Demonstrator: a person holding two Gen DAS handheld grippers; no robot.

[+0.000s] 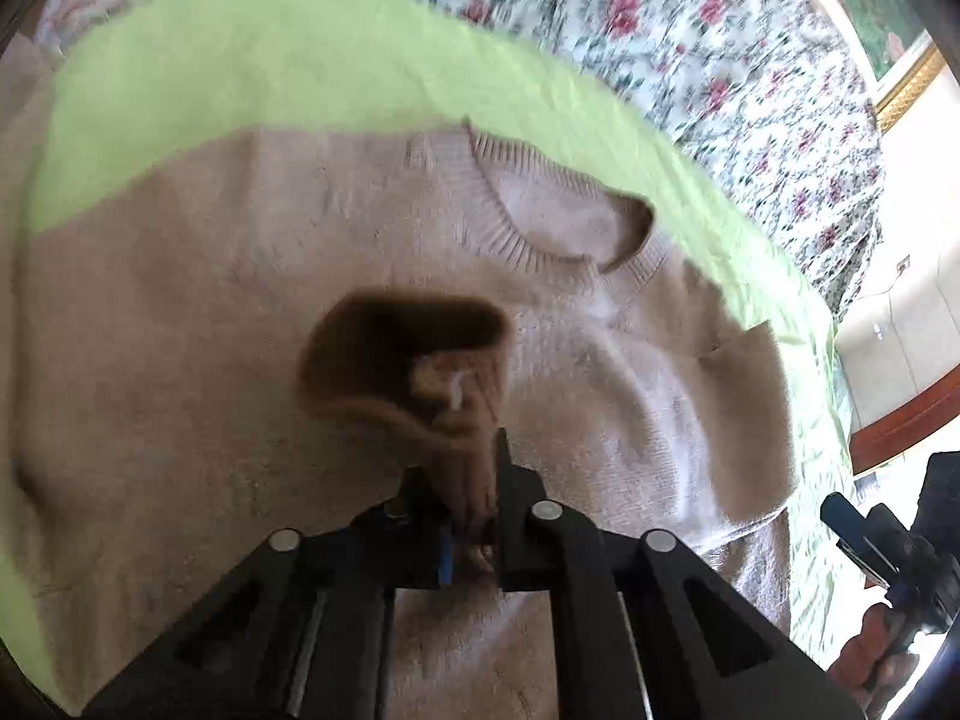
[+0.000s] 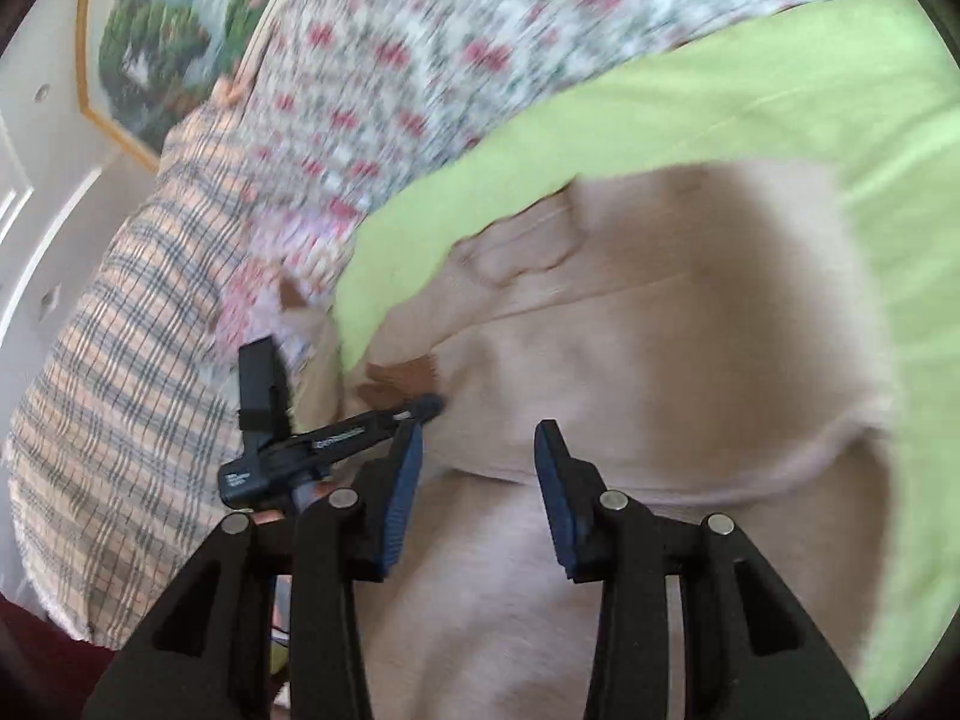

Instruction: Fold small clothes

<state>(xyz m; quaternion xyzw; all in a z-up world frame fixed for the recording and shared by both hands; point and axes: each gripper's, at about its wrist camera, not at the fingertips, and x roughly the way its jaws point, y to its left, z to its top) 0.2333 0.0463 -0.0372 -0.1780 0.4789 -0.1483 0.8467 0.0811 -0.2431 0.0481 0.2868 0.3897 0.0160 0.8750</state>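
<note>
Nearest in the left wrist view, the left hand-held gripper (image 1: 474,516) is seen clenched on a pinch of the beige sweater (image 1: 240,312), a bunched fold with a dark brown patch (image 1: 396,348) drawn up between the pads. In the right wrist view, the right hand-held gripper (image 2: 477,468) is shown released, jaws apart, nothing between them, poised just above the sweater's folded edge.

The sweater is laid flat on the lime-green sheet (image 1: 252,60), which is spread over the bed; the ribbed neckline (image 1: 540,222) is turned toward the far side.

Risks are judged from here. Only a thin tuck of knit is held, so it could be slipped from the pads if pulled sharply, and the fold would be lost. Both layers may have been caught, in which case the whole body would be dragged rather than one flap. The loose sheet could be rucked along with it.

Open green margin is left beyond the collar and to the right. Farther off, the floral bedspread (image 1: 690,30) and a checked pillow (image 2: 120,360) are crowded against the left edge, so less room is offered there.
</note>
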